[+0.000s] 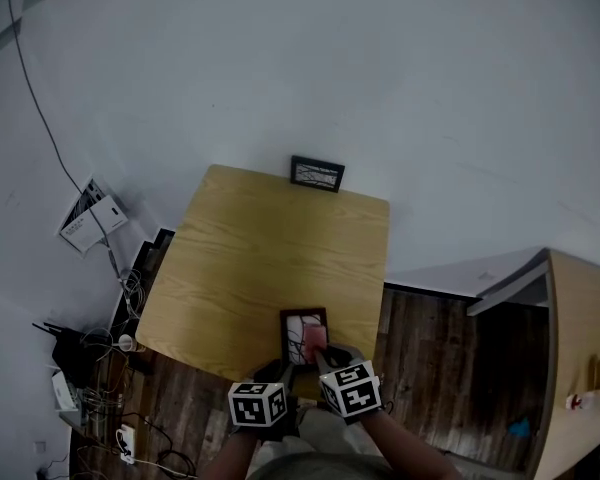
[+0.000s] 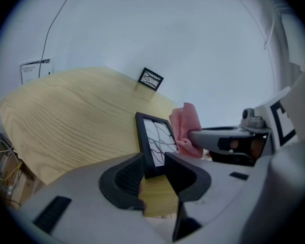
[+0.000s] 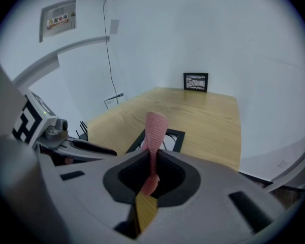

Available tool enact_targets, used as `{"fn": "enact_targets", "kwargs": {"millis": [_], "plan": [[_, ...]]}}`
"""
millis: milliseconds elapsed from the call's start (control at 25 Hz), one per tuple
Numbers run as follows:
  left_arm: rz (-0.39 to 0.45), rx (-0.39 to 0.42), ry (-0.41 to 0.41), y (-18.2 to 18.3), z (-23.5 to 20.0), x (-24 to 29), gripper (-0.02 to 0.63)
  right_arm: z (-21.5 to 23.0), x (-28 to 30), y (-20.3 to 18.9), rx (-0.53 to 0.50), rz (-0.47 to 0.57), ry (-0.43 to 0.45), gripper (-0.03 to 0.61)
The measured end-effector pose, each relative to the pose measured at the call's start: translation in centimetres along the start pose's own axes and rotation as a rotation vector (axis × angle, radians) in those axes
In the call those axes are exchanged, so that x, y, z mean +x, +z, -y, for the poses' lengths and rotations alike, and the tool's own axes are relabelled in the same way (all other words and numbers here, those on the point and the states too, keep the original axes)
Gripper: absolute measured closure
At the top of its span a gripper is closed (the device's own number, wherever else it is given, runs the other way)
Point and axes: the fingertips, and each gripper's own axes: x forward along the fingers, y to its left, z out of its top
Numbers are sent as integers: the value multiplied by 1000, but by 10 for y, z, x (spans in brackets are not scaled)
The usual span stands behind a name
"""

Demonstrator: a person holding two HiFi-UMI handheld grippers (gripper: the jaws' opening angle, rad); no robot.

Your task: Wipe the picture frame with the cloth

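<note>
Where the left gripper (image 2: 155,169) meets the near edge of the tabletop (image 1: 260,258), its fingers (image 2: 123,179) are closed on the lower edge of the picture frame (image 2: 153,140). The black-bordered frame rises from between them, stood on edge and tilted, its glass with a branching line drawing turned toward the right gripper (image 3: 152,166). In the head view the frame lies just ahead of both sets of fingers, over the near edge of the wood. Just right of the left fingers, a pink cloth (image 2: 187,128) sits at the frame's glass side – whether it presses on the glass or hangs just off it cannot be told. The right gripper's fingers (image 3: 126,174) are clamped on that cloth, which stands up from between them as a narrow folded strip, with the frame directly beyond it. Well beyond both sets of fingers, a second small black frame (image 1: 317,173) stands upright at the far edge of the tabletop – against the pale wall (image 1: 430,88).
</note>
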Motion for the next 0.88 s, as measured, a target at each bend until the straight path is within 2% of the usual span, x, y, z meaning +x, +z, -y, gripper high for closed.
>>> {"fn": "enact_targets", "kwargs": {"millis": [200,440,640,880], "plan": [[88,8,-37,16,11,-31,503,-16,-31,4,77,88,0,560],[170,33,-41,21,17,-81,566,-41,-74,7,146,191,-10,560],[219,59,-36,14,19,-123,592,-68,-107,8,185,262,-2,560],[251,32,-63,-7,19,-169,607,-104,-141,-1,188,315,5,560]]}}
